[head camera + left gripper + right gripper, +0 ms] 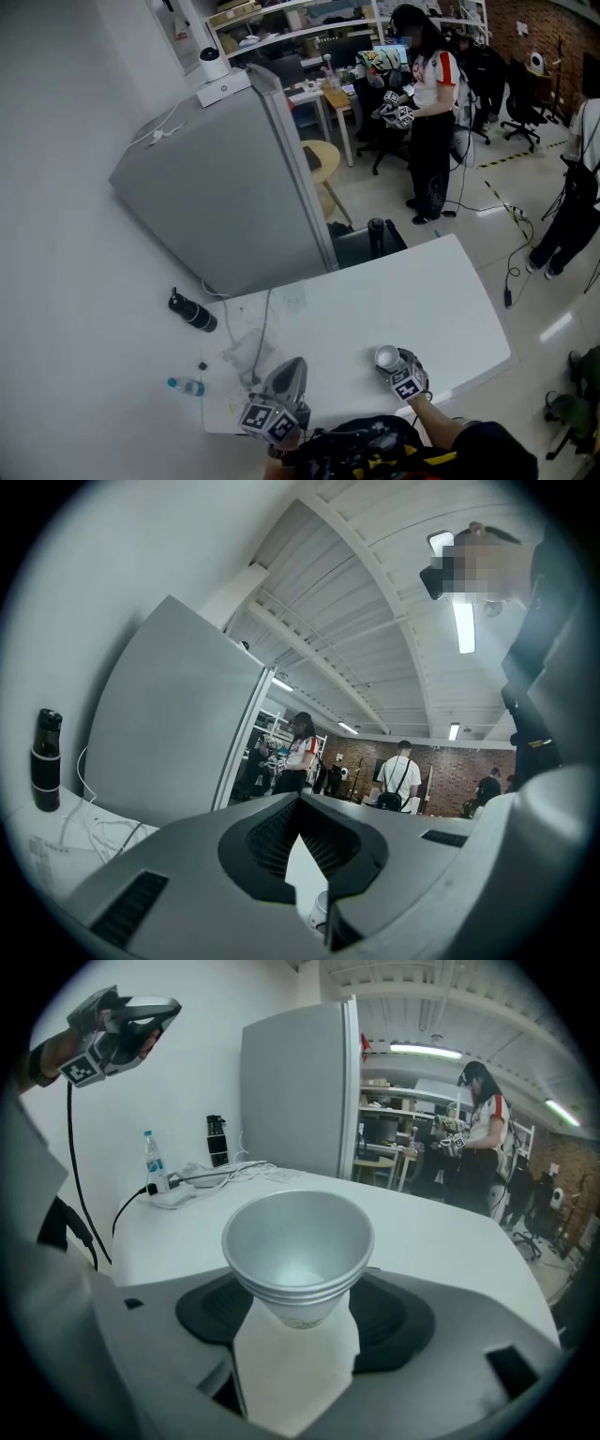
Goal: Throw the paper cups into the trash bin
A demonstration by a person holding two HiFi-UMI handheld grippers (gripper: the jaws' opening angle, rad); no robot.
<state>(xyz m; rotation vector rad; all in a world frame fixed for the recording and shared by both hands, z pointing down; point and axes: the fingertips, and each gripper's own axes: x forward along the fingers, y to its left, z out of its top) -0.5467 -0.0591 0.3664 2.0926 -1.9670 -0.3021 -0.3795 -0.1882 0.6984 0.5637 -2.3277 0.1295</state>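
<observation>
A stack of silver-lined paper cups (pixel 298 1241) stands mouth-up between the jaws of my right gripper (pixel 302 1290), and the pads close in on both sides of it. From the head view the cups (pixel 388 357) are near the front edge of the white table (pixel 441 300), with my right gripper (pixel 395 364) around them. To their left my left gripper (pixel 292 365) is raised above the table. Its jaws meet at the tips with nothing between them (pixel 305 855). It also shows high up as the left gripper (pixel 141 1016) in the right gripper view.
A tall grey cabinet (pixel 225 187) stands behind the table. A black bottle (pixel 191 312), a small water bottle (pixel 187 385) and loose cables (pixel 251 345) sit at the table's left. A person (pixel 431 112) stands in the room beyond, among desks and chairs.
</observation>
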